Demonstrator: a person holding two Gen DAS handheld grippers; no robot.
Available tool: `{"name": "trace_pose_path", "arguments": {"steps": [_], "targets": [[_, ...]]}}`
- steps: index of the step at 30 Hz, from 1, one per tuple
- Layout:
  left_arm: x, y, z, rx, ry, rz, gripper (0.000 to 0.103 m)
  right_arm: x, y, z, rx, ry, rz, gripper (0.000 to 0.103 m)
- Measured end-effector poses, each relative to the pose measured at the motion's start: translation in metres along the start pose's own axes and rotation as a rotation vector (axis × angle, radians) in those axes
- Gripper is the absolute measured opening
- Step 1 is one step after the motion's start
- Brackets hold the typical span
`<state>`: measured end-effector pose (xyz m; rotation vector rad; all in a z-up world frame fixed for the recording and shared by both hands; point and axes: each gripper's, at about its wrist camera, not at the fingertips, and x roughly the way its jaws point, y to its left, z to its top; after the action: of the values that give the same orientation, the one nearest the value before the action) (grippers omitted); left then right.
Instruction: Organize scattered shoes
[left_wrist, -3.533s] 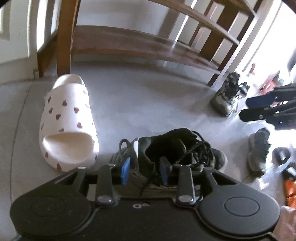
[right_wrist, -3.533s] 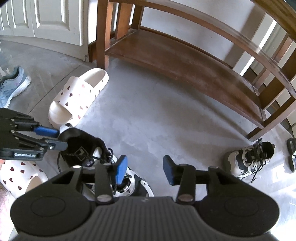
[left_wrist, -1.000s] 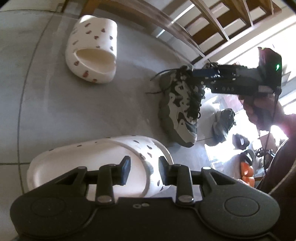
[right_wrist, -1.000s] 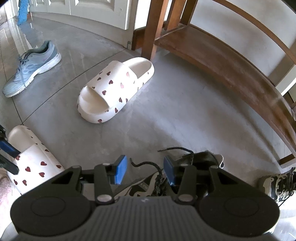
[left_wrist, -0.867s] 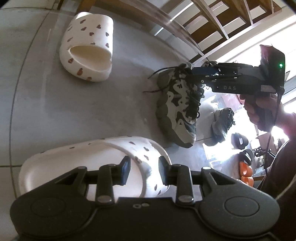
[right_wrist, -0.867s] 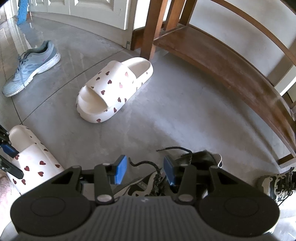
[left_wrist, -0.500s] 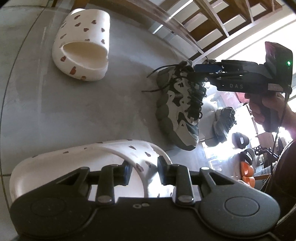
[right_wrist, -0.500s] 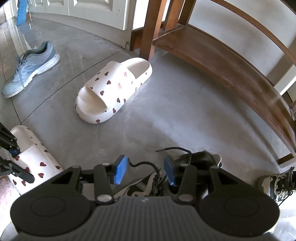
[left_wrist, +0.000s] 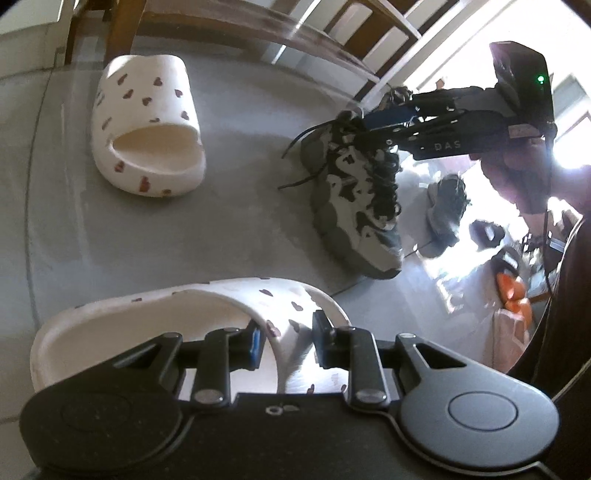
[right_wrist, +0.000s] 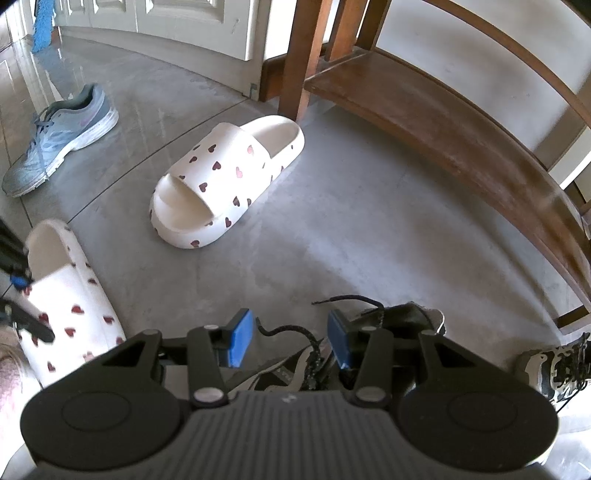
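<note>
The left gripper has its fingers set either side of the strap of the near heart-print slide — one inside the strap, one outside — though whether they actually pinch it I cannot tell. That slide lies on the grey floor. Over to the right, the right gripper has its blue pads spread apart above the chunky black-laced sneaker, with loose laces between them and nothing clamped. Further off, a second heart-print slide sits just beside the leg of the wooden shoe rack, whose lower shelf is bare. A grey-blue running shoe lies well apart on the left — and another patterned sneaker near the rack's right end.
</note>
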<state>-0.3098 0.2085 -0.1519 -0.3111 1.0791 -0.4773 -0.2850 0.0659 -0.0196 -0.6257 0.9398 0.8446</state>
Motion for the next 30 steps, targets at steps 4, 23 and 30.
{"name": "trace_pose_path", "arguments": {"steps": [4, 23, 30], "targets": [[0.004, 0.005, 0.013, 0.061, 0.052, -0.021, 0.026, 0.0, 0.0, 0.0, 0.0, 0.005, -0.002, 0.049], [0.063, -0.074, 0.036, 0.424, 0.141, -0.136, 0.028, -0.008, -0.01, -0.008, 0.007, -0.003, -0.023, 0.049], [0.041, -0.07, 0.035, 0.376, 0.105, -0.076, 0.032, -0.015, -0.014, -0.003, 0.014, -0.043, -0.033, 0.052]]}}
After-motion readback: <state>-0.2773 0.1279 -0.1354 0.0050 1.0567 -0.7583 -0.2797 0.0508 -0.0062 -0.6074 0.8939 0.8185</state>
